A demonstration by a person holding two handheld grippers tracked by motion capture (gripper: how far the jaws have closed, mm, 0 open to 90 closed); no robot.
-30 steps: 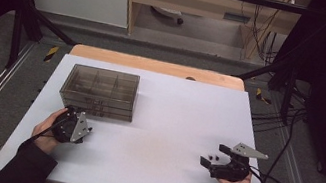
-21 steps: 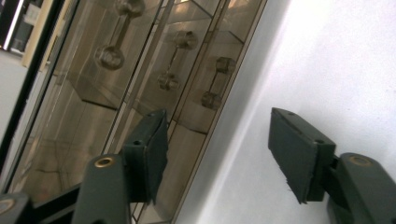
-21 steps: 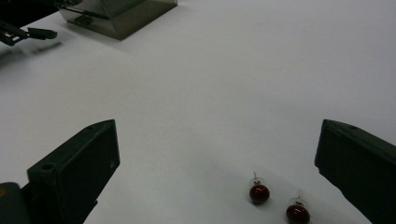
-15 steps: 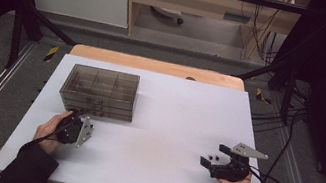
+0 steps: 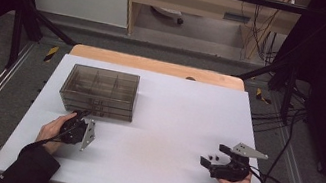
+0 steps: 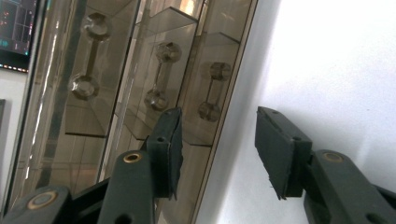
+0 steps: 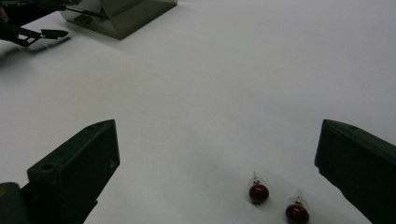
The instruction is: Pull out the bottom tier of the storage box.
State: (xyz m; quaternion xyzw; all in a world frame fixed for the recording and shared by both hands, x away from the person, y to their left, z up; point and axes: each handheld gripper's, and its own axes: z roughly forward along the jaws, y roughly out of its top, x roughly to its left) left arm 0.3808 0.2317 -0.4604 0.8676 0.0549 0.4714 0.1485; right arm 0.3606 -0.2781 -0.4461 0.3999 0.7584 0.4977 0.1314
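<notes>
White table (image 5: 171,118), smoky clear drawer box (image 5: 100,91)

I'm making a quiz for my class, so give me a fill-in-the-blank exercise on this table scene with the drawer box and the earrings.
1. The two red earrings lie on the ____ table.
2. The left gripper faces the clear drawer box, whose front shows ____ dumbbell-shaped handles.
3. The right gripper has its jaws spread wide, so it is ____.
4. Between the left gripper's jaws, which have just been closing, there is ____.

Missing words: white; three; open; nothing
</notes>
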